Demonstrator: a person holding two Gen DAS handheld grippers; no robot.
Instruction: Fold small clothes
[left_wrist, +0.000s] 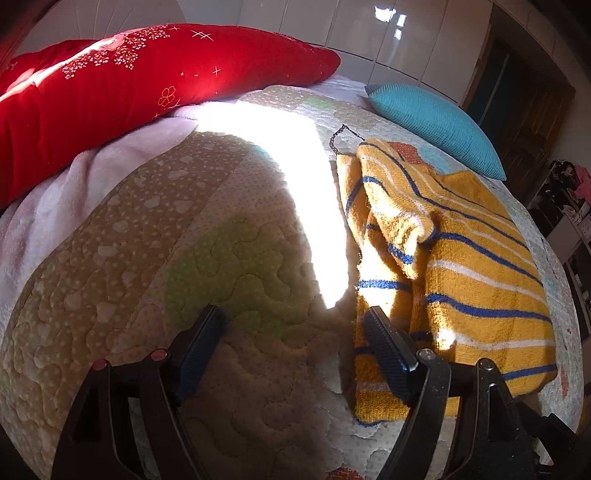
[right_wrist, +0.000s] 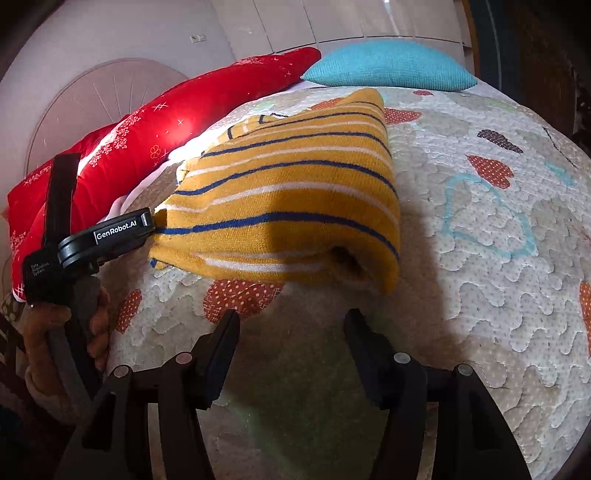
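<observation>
A small mustard-yellow knit sweater (left_wrist: 465, 258) with blue and white stripes lies partly folded on the quilted bedspread (left_wrist: 229, 266). My left gripper (left_wrist: 295, 317) is open and empty, its right finger (left_wrist: 388, 347) at the sweater's near-left edge. In the right wrist view the sweater (right_wrist: 295, 199) lies ahead, folded over on its right side. My right gripper (right_wrist: 291, 328) is open and empty, just short of the sweater's near edge. The left gripper's body (right_wrist: 110, 236) shows at the sweater's left edge there.
A long red pillow (left_wrist: 122, 88) lies at the head of the bed, a teal cushion (left_wrist: 436, 122) beside it. A pink blanket (left_wrist: 74, 206) lies under the red pillow. White cupboards stand behind. A bright sun patch (left_wrist: 295, 177) crosses the quilt.
</observation>
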